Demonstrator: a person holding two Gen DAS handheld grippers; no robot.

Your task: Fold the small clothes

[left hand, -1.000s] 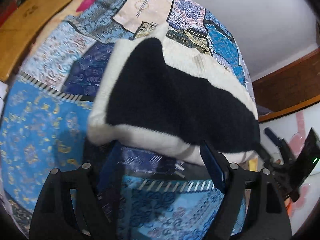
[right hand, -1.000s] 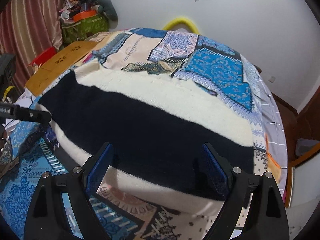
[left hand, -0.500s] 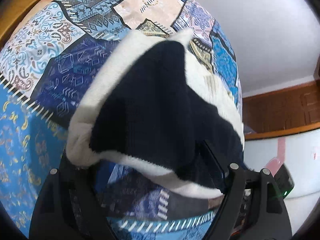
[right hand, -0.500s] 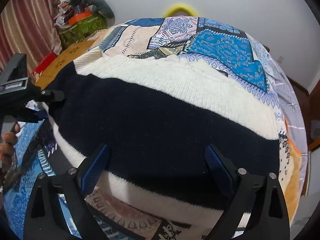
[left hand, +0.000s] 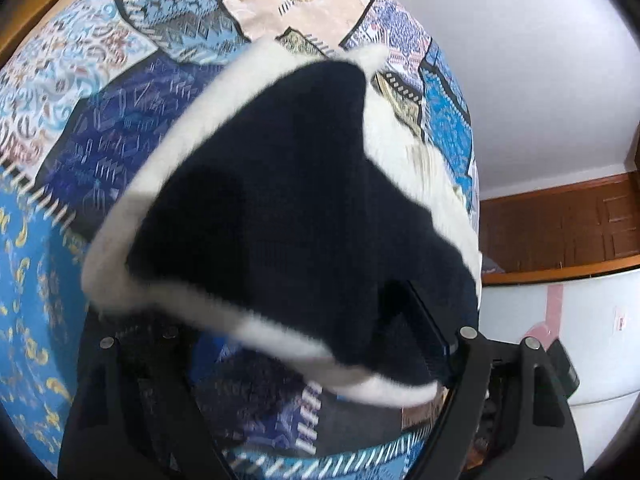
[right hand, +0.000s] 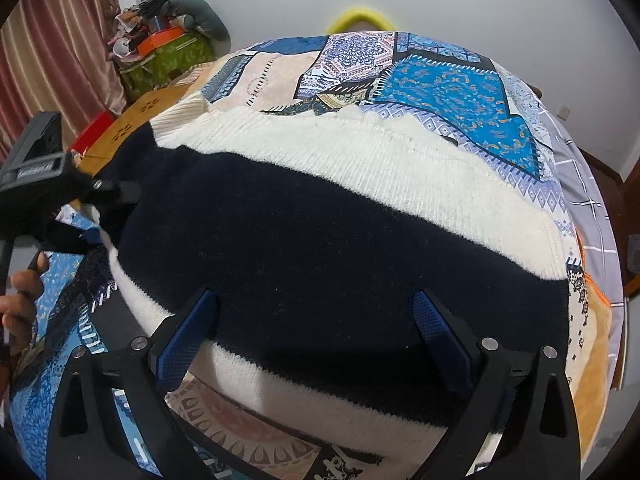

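Note:
A black and cream striped knit garment [right hand: 328, 236] lies spread across the patchwork bedspread [right hand: 448, 84]. My right gripper [right hand: 316, 328] is open, its blue fingers wide apart just over the garment's near cream edge. In the left wrist view the garment [left hand: 280, 216] fills the middle, blurred, with its near edge draped over my left gripper [left hand: 304, 344], whose jaws stand wide apart. The left gripper also shows at the garment's left end in the right wrist view [right hand: 116, 192], held by a hand [right hand: 20, 300].
A wooden board [right hand: 132, 120] and a green box piled with items [right hand: 168, 52] stand at the far left of the bed. A yellow ring [right hand: 358, 18] leans on the white wall. Wooden panelling [left hand: 560, 228] and a white appliance [left hand: 592, 332] are to the right.
Both grippers have moved forward over the garment, which now looms larger in both views. The garment's near edge now covers the left gripper's left finger.

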